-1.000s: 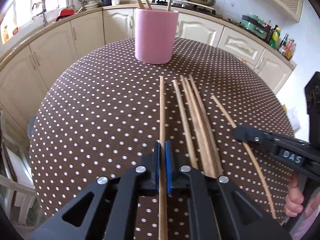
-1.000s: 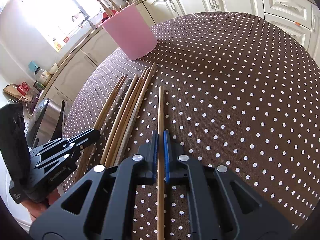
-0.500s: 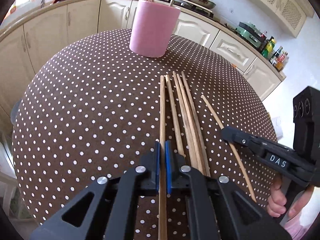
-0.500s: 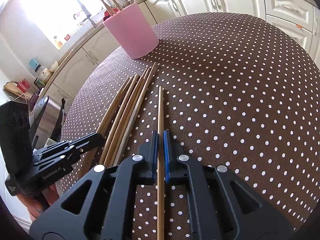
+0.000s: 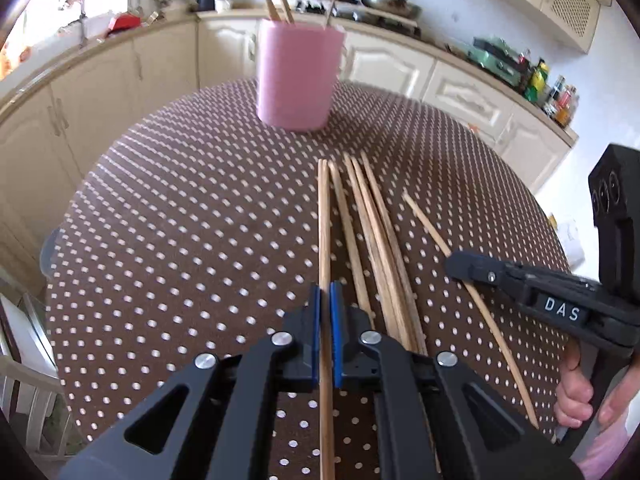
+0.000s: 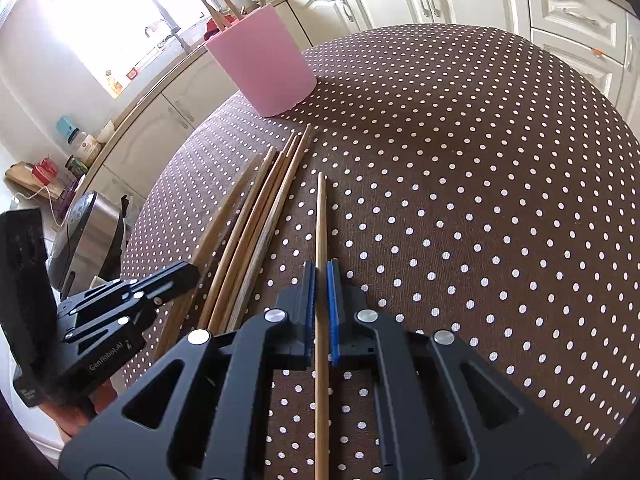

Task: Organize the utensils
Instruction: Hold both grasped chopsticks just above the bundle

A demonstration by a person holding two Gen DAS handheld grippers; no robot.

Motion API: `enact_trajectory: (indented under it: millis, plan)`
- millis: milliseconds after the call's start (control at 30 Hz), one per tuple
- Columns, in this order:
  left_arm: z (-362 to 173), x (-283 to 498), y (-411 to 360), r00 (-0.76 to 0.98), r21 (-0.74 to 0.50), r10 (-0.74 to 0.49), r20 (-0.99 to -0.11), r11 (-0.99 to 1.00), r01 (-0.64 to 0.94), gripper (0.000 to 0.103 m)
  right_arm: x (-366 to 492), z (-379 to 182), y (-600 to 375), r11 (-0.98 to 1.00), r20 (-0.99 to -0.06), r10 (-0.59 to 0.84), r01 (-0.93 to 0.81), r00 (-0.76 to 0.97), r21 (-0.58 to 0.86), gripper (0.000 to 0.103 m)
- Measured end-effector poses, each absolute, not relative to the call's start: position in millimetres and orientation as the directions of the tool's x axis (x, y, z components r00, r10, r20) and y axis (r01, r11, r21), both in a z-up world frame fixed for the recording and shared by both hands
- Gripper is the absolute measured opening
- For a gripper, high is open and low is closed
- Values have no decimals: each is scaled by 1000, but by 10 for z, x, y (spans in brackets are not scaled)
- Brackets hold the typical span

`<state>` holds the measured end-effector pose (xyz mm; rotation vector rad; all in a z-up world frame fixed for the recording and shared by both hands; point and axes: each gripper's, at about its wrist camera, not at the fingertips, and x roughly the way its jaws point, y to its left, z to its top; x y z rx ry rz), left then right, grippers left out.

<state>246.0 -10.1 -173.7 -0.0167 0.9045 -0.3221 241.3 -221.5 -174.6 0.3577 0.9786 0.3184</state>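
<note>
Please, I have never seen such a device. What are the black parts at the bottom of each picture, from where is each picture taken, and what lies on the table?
No robot here: a person holds a black two-finger claw in each hand. Each claw carries a camera that looks forward along its fingers, so each picture shows its own claw at the bottom.

In the left view, the left claw is shut on a long wooden chopstick. The other claw shows at the right edge, with the person's fingers on its handle.

In the right view, the right claw is shut on a thinner wooden chopstick.

On the brown dotted tablecloth lies a bundle of loose wooden chopsticks. Behind it stands a pink cup that already holds several chopsticks.
</note>
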Motion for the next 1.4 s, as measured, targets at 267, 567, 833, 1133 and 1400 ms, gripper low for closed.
enact_trajectory:
  millis: [267,567,833,1133,1400]
  plan:
    - [-1573,2378,-117,620,-147,-293,-728,950,276,5,2475,-1782,-2452,849,-705,476,-64,526,525,6]
    - [-1832,2496,-14,529,-283,-374,-761,927,247,6,2420,-1777,-2491,873,-725,443,-67,528,484,6]
    - [-1796,2458,18,568,-232,-323,-757,946,228,6,2396,-1782,-2446,881,-730,429,-68,532,468,6]
    - [-1635,2399,17,610,-208,-314,-728,948,240,6,2378,-1794,-2383,891,-737,411,-66,537,449,6]
    - [-1759,2409,20,585,-204,-304,-752,951,232,6,2380,-1789,-2345,893,-740,406,-62,537,445,6]
